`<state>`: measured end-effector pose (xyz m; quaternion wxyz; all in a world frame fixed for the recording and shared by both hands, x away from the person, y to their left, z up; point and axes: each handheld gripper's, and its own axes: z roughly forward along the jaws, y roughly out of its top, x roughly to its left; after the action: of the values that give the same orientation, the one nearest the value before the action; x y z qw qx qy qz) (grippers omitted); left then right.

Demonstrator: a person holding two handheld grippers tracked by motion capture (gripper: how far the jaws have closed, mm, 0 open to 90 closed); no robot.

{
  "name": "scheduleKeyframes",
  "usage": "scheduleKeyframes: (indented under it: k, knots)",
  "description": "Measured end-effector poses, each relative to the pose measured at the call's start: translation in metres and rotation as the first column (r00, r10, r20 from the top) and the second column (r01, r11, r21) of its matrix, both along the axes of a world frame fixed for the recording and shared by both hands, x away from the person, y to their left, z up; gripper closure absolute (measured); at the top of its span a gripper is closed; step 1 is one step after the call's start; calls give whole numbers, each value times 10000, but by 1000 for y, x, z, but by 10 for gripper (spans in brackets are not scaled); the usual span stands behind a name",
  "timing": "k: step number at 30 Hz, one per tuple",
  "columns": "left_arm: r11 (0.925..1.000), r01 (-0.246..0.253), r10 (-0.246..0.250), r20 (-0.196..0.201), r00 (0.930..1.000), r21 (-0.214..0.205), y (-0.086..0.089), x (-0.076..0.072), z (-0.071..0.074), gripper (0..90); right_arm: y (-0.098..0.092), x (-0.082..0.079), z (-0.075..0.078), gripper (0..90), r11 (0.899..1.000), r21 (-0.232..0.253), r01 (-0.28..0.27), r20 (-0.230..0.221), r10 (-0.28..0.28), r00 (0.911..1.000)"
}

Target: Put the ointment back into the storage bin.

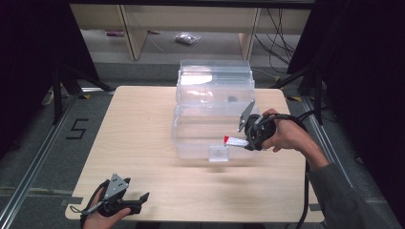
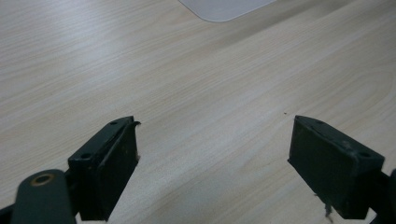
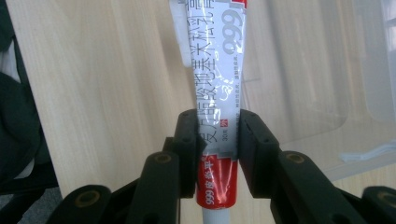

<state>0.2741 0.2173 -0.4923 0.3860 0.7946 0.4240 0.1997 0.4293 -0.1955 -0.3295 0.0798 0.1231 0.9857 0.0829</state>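
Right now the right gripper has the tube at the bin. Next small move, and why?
Probably ease the ointment tube further over the clear plastic bin, then open. The right gripper is shut on it near the cap end, at the bin's front right edge. The left gripper sits open near the table's front edge.

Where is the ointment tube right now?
The ointment tube is clamped in the right gripper, held right of centre in the high view, at the front right of the clear plastic box.
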Motion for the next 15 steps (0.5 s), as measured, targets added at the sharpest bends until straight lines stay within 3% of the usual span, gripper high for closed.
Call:
scheduleKeyframes:
  k: [1,5,7,9,10,11,12,13,14,15]
  knots:
    - [9994,-153,155,58,9999,-303,-2,0,-1,151,1,3,-1,707,9998,-21,-213,14,213,9998]
    - [9993,-184,186,72,9998,-332,-2,0,-1,151,2,10,-2,707,10000,-51,-6,-28,6,10000]
    - [9995,-168,170,70,9998,-280,-2,0,0,151,2,13,-2,707,9998,-9,-207,63,207,9998]
    - [9992,-175,178,68,9998,-366,-2,0,-1,151,2,15,-3,707,9998,-21,217,-142,-218,9997]
    - [10000,-63,63,8,10000,-77,0,0,0,151,1,20,-3,707,10000,-32,-81,-36,80,10000]
    - [9993,-196,198,64,9998,-327,-2,0,-1,151,1,21,-3,707,10000,-47,57,-36,-57,10000]
    - [9994,-178,180,65,9998,-304,-2,0,0,151,0,24,-3,707,9999,-57,-93,28,93,10000]
    - [9994,-174,176,57,9998,-293,-2,0,-1,151,0,25,-4,707,9998,-94,174,-35,-175,9998]
    - [10000,-68,68,6,10000,-41,0,0,0,151,-1,29,-5,707,10000,-67,51,-14,-51,10000]
    - [9991,-209,212,59,9998,-363,-2,0,-1,151,-1,32,-6,707,9999,-75,89,2,-89,10000]
